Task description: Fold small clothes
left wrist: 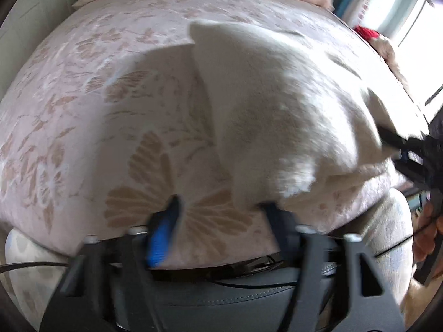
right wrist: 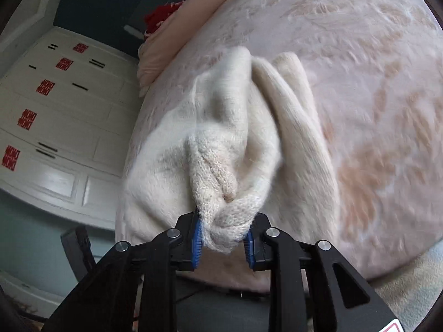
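Right gripper (right wrist: 223,238) has the cream knit (right wrist: 221,144) pinched tight at its bunched edge; our left gripper (left wrist: 221,207) gapes empty over the bed (left wrist: 83,110). We judge folding barely begun.

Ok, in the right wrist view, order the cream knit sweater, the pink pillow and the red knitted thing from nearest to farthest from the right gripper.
1. Cream knit sweater: bunched between the right gripper pads, gripped.
2. Pink pillow: up the bed, upper left of the sweater.
3. Red knitted thing: just beyond the pillow, by the dark wall.
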`<state>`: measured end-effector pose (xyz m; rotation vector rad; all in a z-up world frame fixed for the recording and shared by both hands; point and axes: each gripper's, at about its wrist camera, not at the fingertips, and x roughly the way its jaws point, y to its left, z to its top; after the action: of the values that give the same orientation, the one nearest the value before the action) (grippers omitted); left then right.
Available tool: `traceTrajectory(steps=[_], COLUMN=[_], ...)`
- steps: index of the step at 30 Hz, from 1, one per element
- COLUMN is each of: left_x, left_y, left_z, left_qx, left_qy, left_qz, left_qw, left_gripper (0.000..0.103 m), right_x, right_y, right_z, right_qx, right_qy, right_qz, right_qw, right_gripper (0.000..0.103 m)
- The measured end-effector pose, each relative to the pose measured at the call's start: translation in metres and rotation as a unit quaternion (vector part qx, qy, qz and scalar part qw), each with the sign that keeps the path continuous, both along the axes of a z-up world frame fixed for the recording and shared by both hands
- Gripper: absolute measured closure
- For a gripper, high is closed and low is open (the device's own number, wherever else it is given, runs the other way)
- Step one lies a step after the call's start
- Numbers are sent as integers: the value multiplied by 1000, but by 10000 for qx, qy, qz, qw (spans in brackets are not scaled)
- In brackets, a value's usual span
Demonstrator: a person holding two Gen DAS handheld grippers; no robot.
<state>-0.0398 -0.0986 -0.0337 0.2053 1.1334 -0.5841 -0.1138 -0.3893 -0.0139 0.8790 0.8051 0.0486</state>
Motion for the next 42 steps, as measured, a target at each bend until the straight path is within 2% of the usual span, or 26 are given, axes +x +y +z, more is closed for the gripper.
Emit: traceTrajectory(steps=[1, 2, 4, 6, 8, 9, 11, 12, 15, 18, 20, 24, 27, 29, 31, 33, 35, 37, 38, 40, 41, 42], left_x=[1, 2, 3, 4, 4, 6, 8, 7, -4, -18, -20, -8, 12, 22, 31, 31, 28, 26, 26, 29, 30, 30], left_y=[-1, -1, 2, 2, -2, -5, -5, -5, -1, 9, 11, -15, -46, -66, -81, -89, -91, -92, -92, -93, -93, -95], left_z=[3, 6, 16, 19, 13, 5, -5, -6, 11, 50, 79, 105, 94, 75, 53, 39, 35, 33, 32, 30, 30, 29], left_qx=[-14, -47, -155, -261, -206, -104, -32, -30, -71, -503, -753, -858, -781, -491, -335, -165, 0, 69, 89, 129, 141, 192], left_qy=[17, 10, -59, 6, 33, 97, 279, 330, 284, 151, -86, -542, -578, -558, -417, -463, -694, -750, -743, -713, -676, -688], left_qz=[-35, -30, 0, -39, -44, -15, 115, 164, -50, -331, -374, -308, -251, -197, -199, -224, -276, -302, -294, -262, -267, -266], left_qw=[10000, 10000, 9999, 9997, 9998, 9999, 9995, 9993, 9996, 9981, 9964, 9944, 9949, 9970, 9984, 9985, 9972, 9967, 9968, 9970, 9973, 9971], left_gripper=[72, 74, 75, 75, 74, 73, 68, 68, 70, 67, 63, 61, 61, 61, 61, 61, 60, 60, 59, 58, 57, 57], right_x=[-1, -4, -20, -35, -40, -38, -37, -39, -42, -43, -47, -56, -40, -27, -20, -11, 0, 9, 20, 34, 35, 30], right_y=[1, 1, 1, 2, -2, -6, -10, -11, -10, -10, -11, -7, -2, -3, -3, -2, 0, 2, -1, -7, -12, -12], right_z=[18, 35, 77, 94, 73, 40, -5, -21, -6, 10, 19, 52, 77, 88, 96, 100, 95, 82, 59, 16, -1, 4], right_qx=[-163, -307, -671, -1087, -1380, -1437, -1201, -932, -989, -1109, -1264, -1492, -1885, -2047, -2166, -2184, -2165, -2202, -2259, -2282, -2125, -2030], right_qy=[-300, -515, -959, -1014, -557, -15, 556, 608, 416, 435, 441, 53, -170, -301, -399, -489, -484, -330, -1, 693, 804, 685], right_qz=[-48, -109, -231, -228, -276, -246, -256, -334, -496, -458, -468, -557, -564, -635, -678, -663, -480, -293, -209, -96, -114, -208], right_qw=[9994, 9981, 9929, 9886, 9885, 9893, 9909, 9932, 9930, 9918, 9899, 9872, 9803, 9763, 9731, 9724, 9739, 9745, 9739, 9711, 9738, 9765], right_gripper=[85, 85, 86, 86, 86, 86, 84, 83, 77, 71, 69, 69, 68, 66, 66, 63, 63, 64, 65, 78, 78, 78])
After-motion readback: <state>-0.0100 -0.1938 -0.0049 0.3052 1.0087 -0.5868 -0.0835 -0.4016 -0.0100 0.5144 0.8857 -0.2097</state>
